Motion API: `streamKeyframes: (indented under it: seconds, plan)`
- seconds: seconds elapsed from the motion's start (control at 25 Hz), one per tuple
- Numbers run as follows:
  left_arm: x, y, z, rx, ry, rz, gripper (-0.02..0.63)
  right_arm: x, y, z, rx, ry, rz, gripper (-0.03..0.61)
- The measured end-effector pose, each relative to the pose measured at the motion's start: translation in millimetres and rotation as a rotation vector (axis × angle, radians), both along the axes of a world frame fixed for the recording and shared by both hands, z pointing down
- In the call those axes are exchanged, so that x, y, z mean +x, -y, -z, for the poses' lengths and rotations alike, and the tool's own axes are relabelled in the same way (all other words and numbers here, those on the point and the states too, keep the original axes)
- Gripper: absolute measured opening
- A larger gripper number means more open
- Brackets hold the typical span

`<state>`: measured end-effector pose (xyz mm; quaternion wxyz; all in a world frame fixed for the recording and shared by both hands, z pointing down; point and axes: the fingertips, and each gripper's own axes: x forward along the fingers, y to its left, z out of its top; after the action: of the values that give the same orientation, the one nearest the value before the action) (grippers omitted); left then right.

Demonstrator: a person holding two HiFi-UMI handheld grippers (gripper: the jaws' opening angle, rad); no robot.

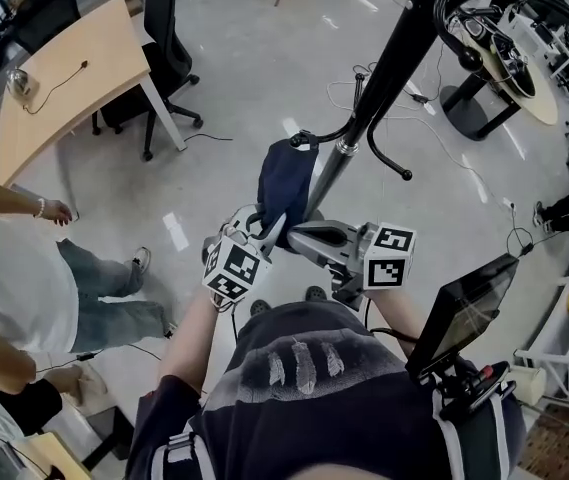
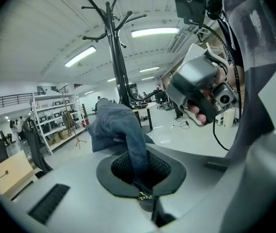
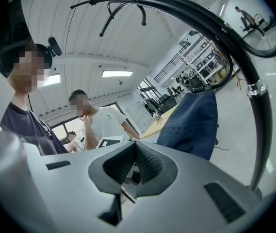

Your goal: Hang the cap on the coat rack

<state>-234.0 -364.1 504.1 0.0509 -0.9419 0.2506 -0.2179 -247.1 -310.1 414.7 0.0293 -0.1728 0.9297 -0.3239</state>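
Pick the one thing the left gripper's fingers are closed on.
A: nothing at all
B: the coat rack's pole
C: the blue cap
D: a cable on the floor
C: in the left gripper view, cloth of the blue cap runs down between the fingers of the left gripper, which are pinched shut on it.
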Motion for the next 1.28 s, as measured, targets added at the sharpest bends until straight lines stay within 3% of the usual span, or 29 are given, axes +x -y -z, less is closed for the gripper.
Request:
streamKeyframes:
  seconds: [0.2, 0.52, 0.76, 0.96, 1.28]
  plan:
    - [8.2, 14.4, -24.0, -0.098, -0.04, 0.023, 0.014, 1.5, -0.3, -1.5, 0.005, 0.004, -0.001, 0.004]
    - [29.6, 36.0, -50.3, -0.174, -0.021, 0.056, 0.014, 3.4, 0.4, -2.7, 0.025, 0.019, 0.013, 0.004]
    - [50.6, 31.8, -53.6, -0.197, 0.03, 0.075, 0.014, 26.3, -2.2, 5.6, 0.031, 0.046, 0.024, 0.003]
    - [38.6, 40.0, -58.3, -0.192, 0.023, 0.093, 0.014, 16.8, 2.6, -1.9, 0.043, 0.056, 0.04, 0.005]
    - [90.0, 55.7, -53.0, -0.212, 0.044, 0.165, 0.014, 85.1, 18.7, 10.2, 0.046, 0.097, 0.059, 0.003]
